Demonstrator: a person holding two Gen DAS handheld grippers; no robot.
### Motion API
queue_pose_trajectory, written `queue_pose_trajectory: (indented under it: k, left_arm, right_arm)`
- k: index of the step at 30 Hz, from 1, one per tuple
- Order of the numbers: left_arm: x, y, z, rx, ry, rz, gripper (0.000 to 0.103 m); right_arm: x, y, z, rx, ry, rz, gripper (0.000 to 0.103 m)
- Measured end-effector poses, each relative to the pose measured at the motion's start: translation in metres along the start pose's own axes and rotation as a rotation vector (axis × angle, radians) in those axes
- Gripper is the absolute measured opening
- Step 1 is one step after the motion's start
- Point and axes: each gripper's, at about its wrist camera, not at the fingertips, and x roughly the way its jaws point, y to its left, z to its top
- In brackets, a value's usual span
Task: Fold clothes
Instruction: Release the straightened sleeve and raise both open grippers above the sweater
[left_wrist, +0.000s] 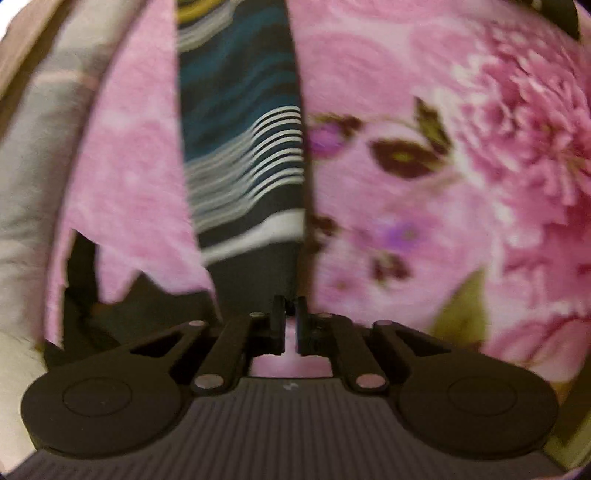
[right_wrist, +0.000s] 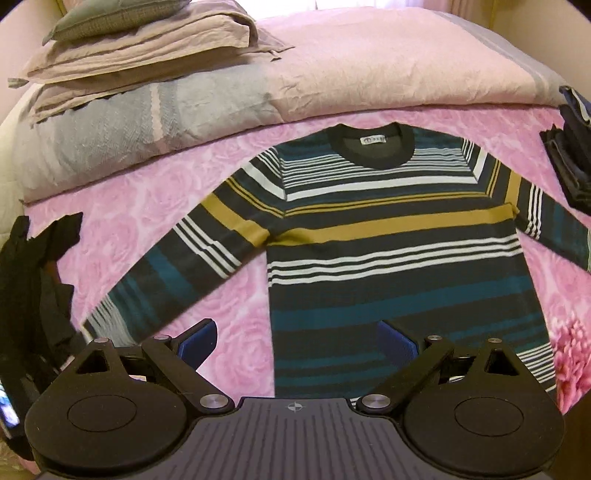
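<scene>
Left wrist view first: close in, blurred, pointing steeply down. Left gripper (left_wrist: 290, 314) with jaws drawn nearly together, only a sliver between the black pads. Running straight up from those tips, a long strip of the striped sweater (left_wrist: 243, 155), surely a sleeve, dark cuff end nearest the pads. Pinched or merely touched? Cannot tell through the blur; the cuff meets the tips, no more certain than that. All around, the pink floral bedspread (left_wrist: 424, 221), big blossom at right. A dark garment (left_wrist: 85, 266) poking in at lower left.

Over to the right wrist view: much clearer. Sweater (right_wrist: 388, 258) spread flat, front up, on the pink bedspread (right_wrist: 147, 206), neckline at the far side with a white label inside, hem at the near side, both sleeves angled outward and down. Right gripper (right_wrist: 295, 341) hanging above the near hem with jaws standing wide, blue pads well apart, nothing between them. Folded bedding and pillows (right_wrist: 147, 55) stacked beyond the collar. Black clothing (right_wrist: 33, 277) heaped at left, a dark folded pile (right_wrist: 572, 162) at the right edge.

On handling: a thin knit by the look, light, limp, draping and stretching instead of holding shape; no breakage risk, but prone to bunching and dragging on the fuzzy bedspread. Best holds judged to be the ribbed cuff, a hem corner or the shoulder seam, where doubled fabric gives the pads something to bite. Lifting before carrying across advised, to keep the body lying flat.
</scene>
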Motion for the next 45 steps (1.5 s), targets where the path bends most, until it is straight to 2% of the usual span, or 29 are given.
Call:
queue_pose_trajectory:
  k: [4, 10, 13, 15, 18, 21, 23, 31, 38, 45]
  left_arm:
    - [-0.013, 0.0, -0.005, -0.096, -0.001, -0.056, 0.01]
    - [-0.045, 0.042, 0.0, -0.377, -0.077, -0.149, 0.028]
    - [-0.067, 0.059, 0.009, -0.514, -0.149, -0.165, 0.044]
    - [-0.081, 0.069, 0.015, -0.586, -0.195, -0.172, 0.059]
    - [-0.102, 0.082, 0.024, -0.676, -0.257, -0.178, 0.075]
    - [-0.123, 0.081, 0.031, -0.704, -0.289, -0.15, 0.084]
    - [-0.136, 0.073, 0.038, -0.705, -0.304, -0.137, 0.085]
    - [-0.185, 0.025, 0.077, -0.72, -0.342, -0.166, 0.087]
    - [-0.226, -0.012, 0.106, -0.686, -0.399, -0.119, 0.088]
    - [-0.244, -0.031, 0.116, -0.683, -0.392, -0.086, 0.089]
  right_arm:
    - [-0.011, -0.001, -0.007, 0.011, -0.019, -0.016, 0.096]
    - [-0.032, -0.013, -0.019, 0.104, -0.065, -0.101, 0.096]
    - [-0.046, -0.02, -0.026, 0.147, -0.095, -0.143, 0.096]
    - [-0.054, -0.023, -0.032, 0.161, -0.116, -0.157, 0.096]
    - [-0.068, -0.032, -0.04, 0.147, -0.133, -0.175, 0.096]
    - [-0.079, -0.039, -0.048, 0.132, -0.133, -0.197, 0.096]
    - [-0.088, -0.043, -0.057, 0.096, -0.139, -0.197, 0.096]
    - [-0.117, -0.076, -0.085, 0.056, -0.169, -0.198, 0.096]
    - [-0.134, -0.106, -0.11, 0.057, -0.159, -0.18, 0.096]
    - [-0.141, -0.125, -0.131, 0.059, -0.145, -0.139, 0.096]
